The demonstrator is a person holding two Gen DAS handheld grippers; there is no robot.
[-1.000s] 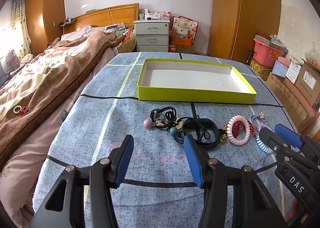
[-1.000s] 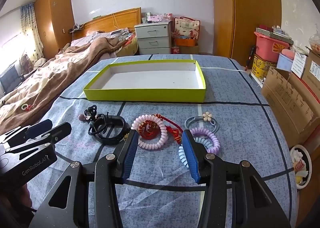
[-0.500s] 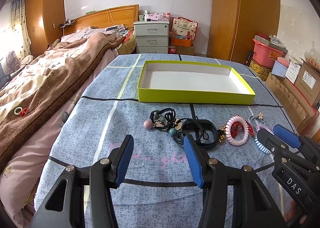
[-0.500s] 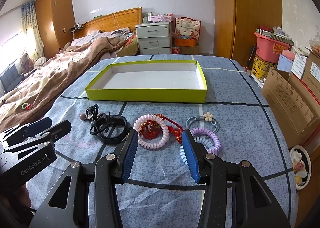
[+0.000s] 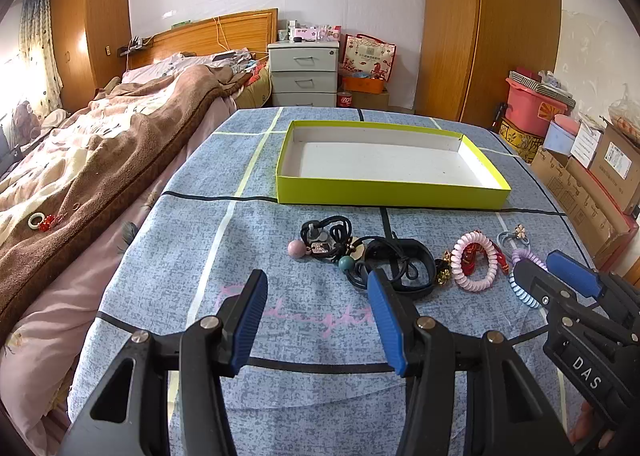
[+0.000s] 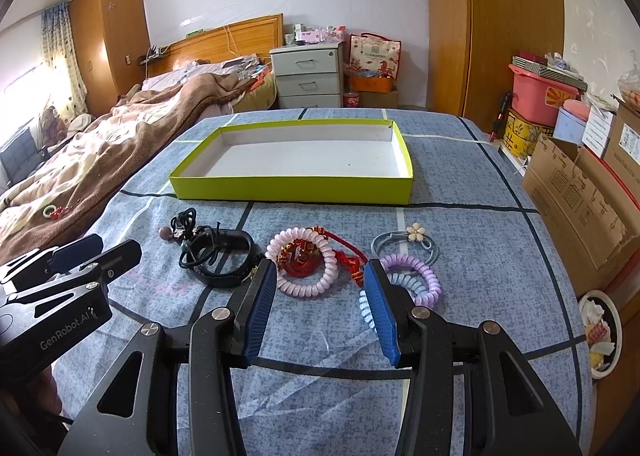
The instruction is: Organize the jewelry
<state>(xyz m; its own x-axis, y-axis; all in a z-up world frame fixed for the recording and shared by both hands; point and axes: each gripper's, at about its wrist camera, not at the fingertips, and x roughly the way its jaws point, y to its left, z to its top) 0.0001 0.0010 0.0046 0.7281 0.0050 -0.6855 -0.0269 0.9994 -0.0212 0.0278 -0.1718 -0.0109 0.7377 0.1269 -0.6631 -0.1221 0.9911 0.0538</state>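
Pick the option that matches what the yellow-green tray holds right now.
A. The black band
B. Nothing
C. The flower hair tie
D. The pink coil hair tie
B: the yellow-green tray shows only its bare white floor, while the pink coil hair tie, black band and flower hair tie all lie on the blue cloth in front of it.

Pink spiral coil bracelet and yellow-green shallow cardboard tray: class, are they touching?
Apart. The right wrist view shows a strip of blue cloth between the pink spiral coil bracelet and the yellow-green shallow cardboard tray.
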